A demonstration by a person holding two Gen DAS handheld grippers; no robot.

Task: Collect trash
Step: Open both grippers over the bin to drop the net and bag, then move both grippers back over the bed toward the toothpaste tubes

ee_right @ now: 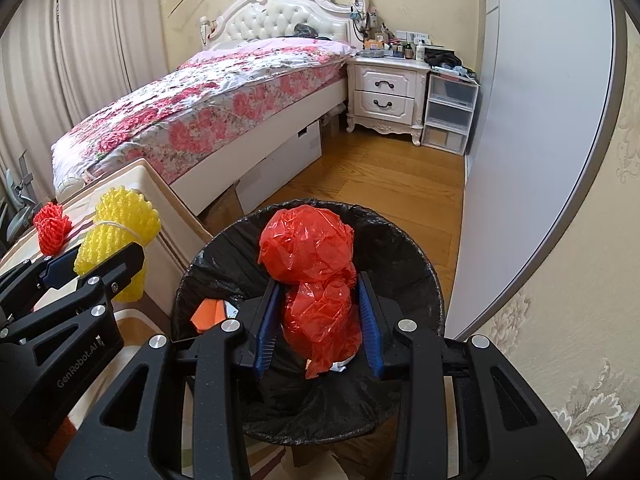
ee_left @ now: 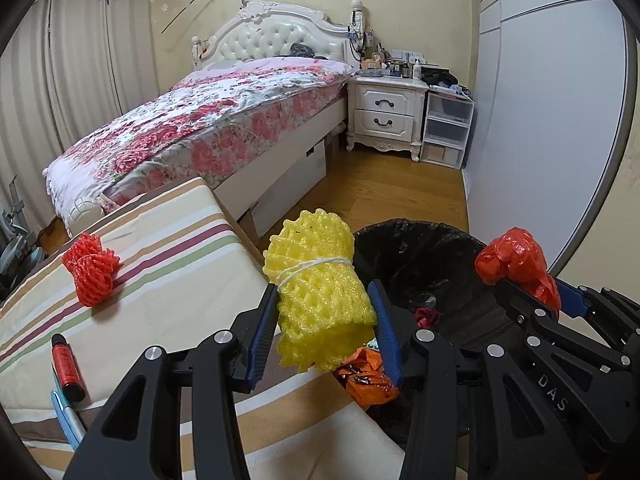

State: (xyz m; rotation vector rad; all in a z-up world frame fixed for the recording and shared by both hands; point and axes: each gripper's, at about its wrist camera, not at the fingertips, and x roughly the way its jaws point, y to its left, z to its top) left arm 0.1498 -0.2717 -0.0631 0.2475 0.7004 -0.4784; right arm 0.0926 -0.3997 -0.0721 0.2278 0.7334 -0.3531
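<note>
Right hand-held gripper (ee_right: 318, 316) was clamped on the red bag (ee_right: 316, 280) directly above the bin (ee_right: 420, 264), nearer than left hand-held gripper (ee_left: 324, 320), clamped on yellow foam net (ee_left: 320, 292) beside the rim.

We hold the left hand-held gripper (ee_left: 326, 312) level and pointing forward, its blue-padded fingers pressed against both sides of the yellow foam net (ee_left: 320, 288). Just beside it on our right, the right hand-held gripper (ee_right: 318, 316) points forward and slightly down, its two fingers clamped on the lower part of the crumpled red plastic bag (ee_right: 316, 272). The two grippers sit near each other, not touching.
</note>
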